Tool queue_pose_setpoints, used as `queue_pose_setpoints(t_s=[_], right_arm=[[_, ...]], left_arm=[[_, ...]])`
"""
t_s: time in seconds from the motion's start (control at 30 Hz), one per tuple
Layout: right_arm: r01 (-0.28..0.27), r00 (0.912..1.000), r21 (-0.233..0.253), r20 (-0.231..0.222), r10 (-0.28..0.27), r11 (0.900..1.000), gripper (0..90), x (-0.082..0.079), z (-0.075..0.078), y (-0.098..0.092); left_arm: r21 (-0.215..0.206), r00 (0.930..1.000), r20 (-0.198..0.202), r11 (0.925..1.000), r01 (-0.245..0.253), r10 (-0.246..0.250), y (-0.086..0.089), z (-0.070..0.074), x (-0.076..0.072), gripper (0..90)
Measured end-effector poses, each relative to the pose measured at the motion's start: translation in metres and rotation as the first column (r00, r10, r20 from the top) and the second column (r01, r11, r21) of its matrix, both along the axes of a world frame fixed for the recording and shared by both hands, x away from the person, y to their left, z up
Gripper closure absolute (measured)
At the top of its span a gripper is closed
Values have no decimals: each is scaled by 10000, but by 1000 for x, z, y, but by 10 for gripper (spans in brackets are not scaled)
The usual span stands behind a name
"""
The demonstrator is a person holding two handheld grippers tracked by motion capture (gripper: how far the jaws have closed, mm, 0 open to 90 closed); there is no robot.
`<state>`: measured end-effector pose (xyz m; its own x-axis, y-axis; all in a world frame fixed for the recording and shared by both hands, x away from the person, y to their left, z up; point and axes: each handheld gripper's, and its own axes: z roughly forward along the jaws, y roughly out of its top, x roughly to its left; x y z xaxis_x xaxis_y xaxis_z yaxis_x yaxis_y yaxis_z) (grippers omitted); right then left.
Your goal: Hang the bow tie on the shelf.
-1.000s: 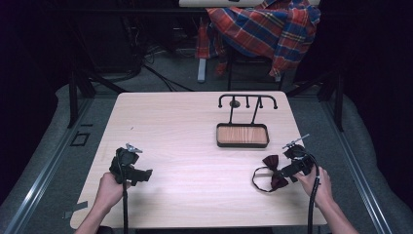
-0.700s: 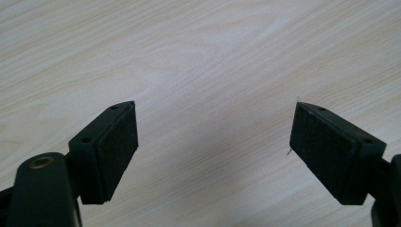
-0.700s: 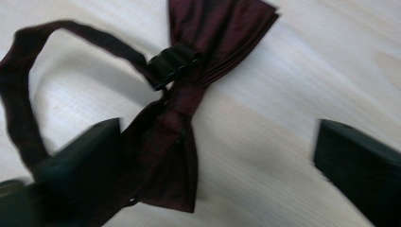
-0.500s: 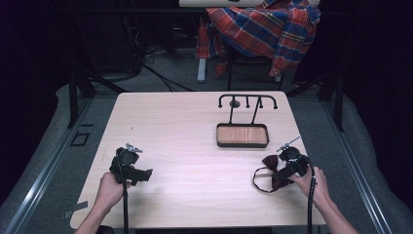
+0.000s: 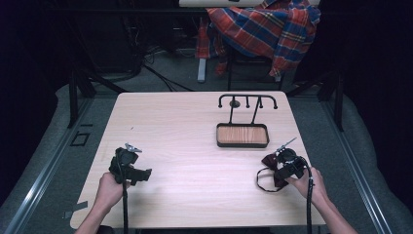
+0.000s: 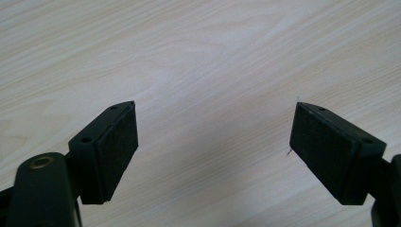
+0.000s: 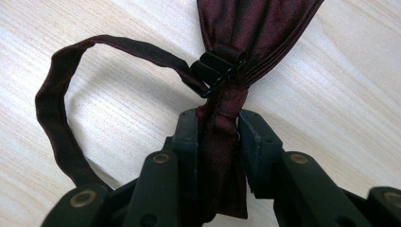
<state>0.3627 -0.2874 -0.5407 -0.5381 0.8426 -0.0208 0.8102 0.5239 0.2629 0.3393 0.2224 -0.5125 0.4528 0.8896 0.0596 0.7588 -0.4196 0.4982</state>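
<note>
Toward the far right of the desk (image 5: 195, 131) sits a shallow dark tray (image 5: 242, 135) with a ribbed wooden floor and nothing lying in it. Just behind it stands a black rack (image 5: 247, 101) with hooks along its bar. Beyond the desk's far edge a plaid cloth (image 5: 265, 29) is draped over a chair.

Near the right edge, the right gripper (image 7: 216, 127) has its fingers (image 7: 187, 137) clenched on the middle knot of a dark red bow tie (image 7: 250, 28). The tie's strap (image 7: 56, 109) loops out to the left onto the wood, and a black clasp (image 7: 215, 71) sits right by the knot. Compared with a second ago, this gripper and the bow tie have moved a little nearer the person.

At the near left, the left gripper (image 6: 213, 137) is held just above bare wood with its fingers (image 6: 116, 142) spread wide and released, in the same spot as before.
</note>
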Motion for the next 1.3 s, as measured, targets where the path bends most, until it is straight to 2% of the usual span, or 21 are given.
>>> queue_pose_setpoints(t_s=[0.1,0.13,0.23,0.27,0.4,0.57,0.6,0.7,0.8,0.83,0.9,0.93,1.03,1.13,1.2,1.23,1.3], right_arm=[[186,9998,32,67,-186,9998,697,-2,-2,2],[19,10000,-280,-11,-19,9996,698,-2,0,2],[108,9999,-226,28,-108,9997,699,-2,-1,4],[2,10000,-352,-23,-2,9994,703,-1,-1,4],[57,9999,-124,-87,-58,9999,738,-1,0,2],[20,10000,-192,39,-19,9998,753,-4,1,3],[-22,9999,-281,114,25,9996,754,-4,2,3],[105,9988,39,480,-107,9999,755,-5,3,5],[-198,9986,-166,486,206,9997,755,-4,11,4],[-20,9973,80,738,14,10000,755,-6,11,4],[-23,9972,16,753,22,10000,755,-7,14,4],[52,9957,175,924,-68,9998,755,-9,18,1],[195,9950,458,973,-239,9988,755,-10,21,-1],[316,9927,596,1141,-383,9977,754,-9,23,-4],[369,9912,505,1249,-429,9980,755,-7,24,-7],[470,9905,729,1256,-559,9962,755,-7,25,-7],[564,9882,624,1386,-646,9965,756,-8,27,-9]], left_arm=[[8,9999,86,10000,67,-67,-2,2,-3,164],[10,9999,107,9999,122,-122,-2,3,-4,163],[-37,9999,94,10000,52,-51,-1,2,-4,163],[-49,10000,60,10000,3,-3,0,1,-3,162],[35,10000,0,10000,-34,34,1,0,0,164],[20,9997,158,9999,164,-165,-2,4,-5,162],[-25,9997,193,9999,146,-145,-2,4,-6,162],[-39,9999,99,10000,23,-23,0,2,-4,162],[22,9999,106,10000,12,-13,1,1,-3,164],[10,9999,109,10000,44,-44,1,2,-4,164],[26,9999,128,9999,104,-104,0,2,-4,164],[-8,9997,192,9999,128,-128,0,3,-6,163],[-53,9998,190,9999,105,-104,0,3,-6,162],[27,10000,84,10000,13,-13,2,1,-3,163],[80,10000,93,10000,5,-6,2,0,-2,164],[72,9999,119,10000,7,-8,1,0,-3,164],[48,9999,131,10000,66,-67,1,2,-5,164]])
